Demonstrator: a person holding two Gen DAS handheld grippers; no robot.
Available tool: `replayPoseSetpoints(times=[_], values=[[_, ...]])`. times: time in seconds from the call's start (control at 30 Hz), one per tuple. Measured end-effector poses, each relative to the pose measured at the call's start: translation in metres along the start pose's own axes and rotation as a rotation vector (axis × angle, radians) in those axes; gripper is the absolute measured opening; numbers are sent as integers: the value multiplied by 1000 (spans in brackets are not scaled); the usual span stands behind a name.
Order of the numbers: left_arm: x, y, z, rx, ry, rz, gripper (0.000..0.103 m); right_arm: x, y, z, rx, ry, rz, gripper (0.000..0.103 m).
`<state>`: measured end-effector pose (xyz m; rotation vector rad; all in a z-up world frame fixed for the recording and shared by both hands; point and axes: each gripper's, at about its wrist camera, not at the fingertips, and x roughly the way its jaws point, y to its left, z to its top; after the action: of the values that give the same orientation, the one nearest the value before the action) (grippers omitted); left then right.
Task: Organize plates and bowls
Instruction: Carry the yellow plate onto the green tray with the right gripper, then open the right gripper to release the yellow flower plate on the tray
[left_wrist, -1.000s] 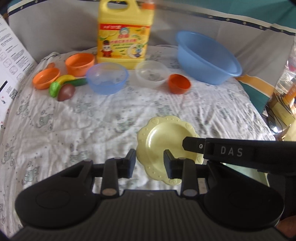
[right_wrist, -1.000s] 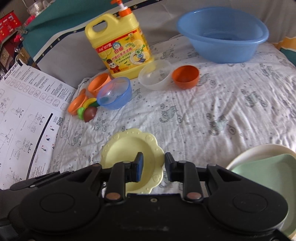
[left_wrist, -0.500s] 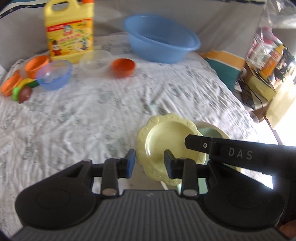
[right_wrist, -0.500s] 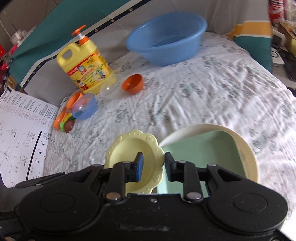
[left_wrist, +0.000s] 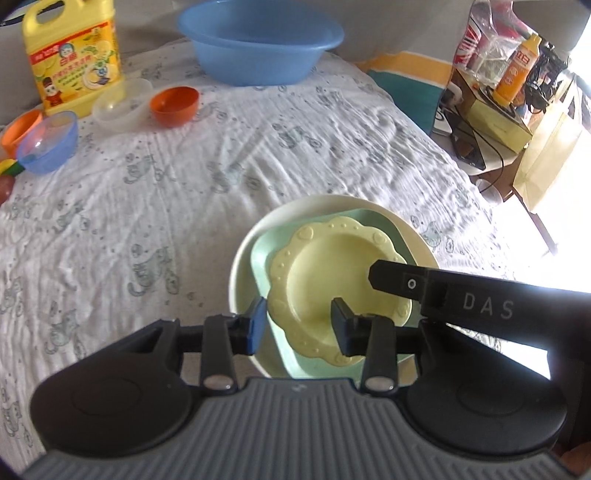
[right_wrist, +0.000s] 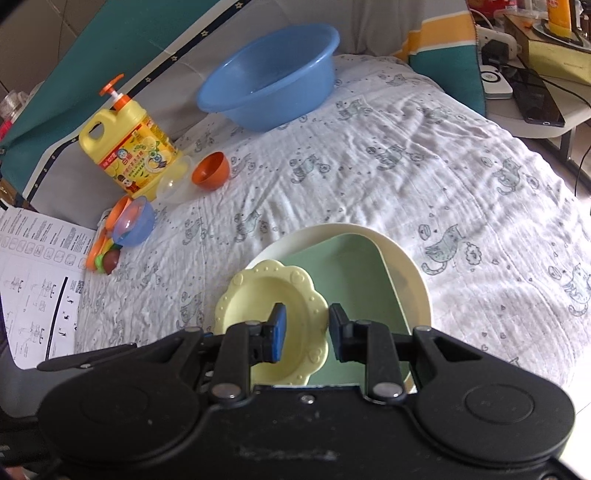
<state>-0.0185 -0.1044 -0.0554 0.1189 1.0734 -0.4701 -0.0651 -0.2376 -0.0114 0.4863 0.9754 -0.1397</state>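
Low in the middle of both wrist views sits the stack: a pale yellow plastic plate with a scalloped, flower-like rim lying on a mint green square plate, which lies in a big cream round plate, all on the white cat-print bedsheet. So 3 plates nested, the yellow 1 on top and shoved toward the left side of the stack in the right wrist view.

Left gripper has its 2 blue-padded fingers around the near-left rim of the yellow plate, and its jaws have just been opening; the plate edge sits between the pads but there's a visible gap on the left one, so it looks loose to me. Right gripper is nearly pressed together on the plate's right rim, with 1 pad over the plate and the other outside it, pinching that edge as far as I can tell.

Upper part of the left wrist frame: a big blue plastic basin, a yellow dish soap jug, a small orange bowl, a clear plastic bowl just beside it, and a translucent blue bowl at far left. Printed instruction sheet at left edge of the right view.
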Motion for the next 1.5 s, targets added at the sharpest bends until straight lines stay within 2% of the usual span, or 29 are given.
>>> replayPoseSetpoints(times=[0.27,0.57,0.63,0.67,0.7,0.77,0.8,0.9,1.0,1.5], values=[[18,-10,4,20,38,7,38,13,-19,-1,46,30,-2,26],[30,-14,9,35,55,22,39,17,-27,-1,61,24,9,28],[31,-14,10,37,55,18,46,16,-26,-1,62,20,10,30],[31,-14,10,38,53,18,50,16,-25,0,61,17,8,38],[29,-15,10,40,45,24,62,15,-24,0,59,11,1,54],[23,-14,11,45,18,42,86,11,-22,0,48,-19,-14,75],[20,-14,12,46,5,50,90,8,-20,0,40,-38,-19,83],[12,-12,15,36,-20,55,103,0,-17,3,18,-84,-40,98],[5,-8,16,20,-32,54,103,-5,-15,5,21,-109,-60,103],[-14,7,7,-15,-57,45,103,-15,3,1,-14,-115,-100,103]])
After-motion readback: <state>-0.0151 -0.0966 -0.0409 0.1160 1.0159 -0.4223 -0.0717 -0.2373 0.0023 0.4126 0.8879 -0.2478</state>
